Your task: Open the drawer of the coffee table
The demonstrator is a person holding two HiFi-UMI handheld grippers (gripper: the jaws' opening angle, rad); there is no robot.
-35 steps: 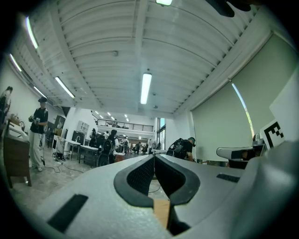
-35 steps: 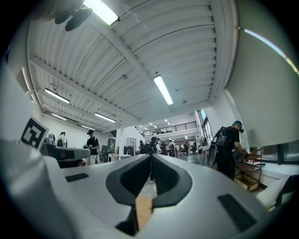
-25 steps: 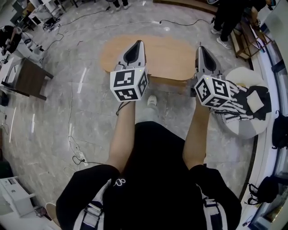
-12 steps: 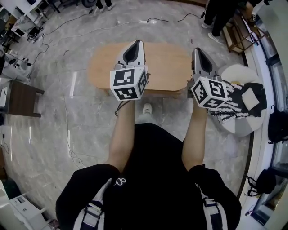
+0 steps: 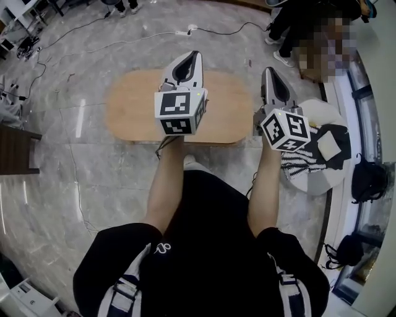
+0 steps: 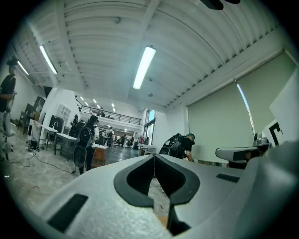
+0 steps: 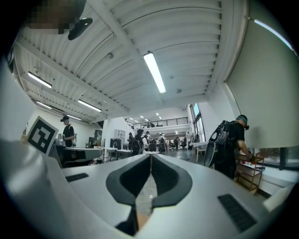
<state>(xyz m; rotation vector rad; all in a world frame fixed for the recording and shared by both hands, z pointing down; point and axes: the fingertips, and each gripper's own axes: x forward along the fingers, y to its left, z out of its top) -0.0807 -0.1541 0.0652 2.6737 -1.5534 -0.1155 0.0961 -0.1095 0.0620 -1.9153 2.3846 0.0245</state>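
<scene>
The coffee table (image 5: 127,108) is a low oval with a light wooden top, seen from above in the head view; no drawer front shows from here. My left gripper (image 5: 192,57) is held level above the middle of the top, jaws shut with nothing in them. My right gripper (image 5: 268,73) hangs level over the table's right end, also shut and empty. In the left gripper view the left gripper's (image 6: 154,157) jaws meet in a closed line and look out across the hall. The right gripper view shows the right gripper (image 7: 150,156) closed the same way.
A round white stool (image 5: 318,181) with a black-and-white striped cloth (image 5: 301,158) stands close to the table's right end. Cables (image 5: 74,179) trail over the marble floor on the left. A dark side table (image 5: 13,150) is at far left, black bags (image 5: 367,181) at right, a person (image 5: 291,18) beyond.
The coffee table has come closer and slid left in the head view, and both shut grippers now reach over its top. The stool has drawn nearer on the right.
</scene>
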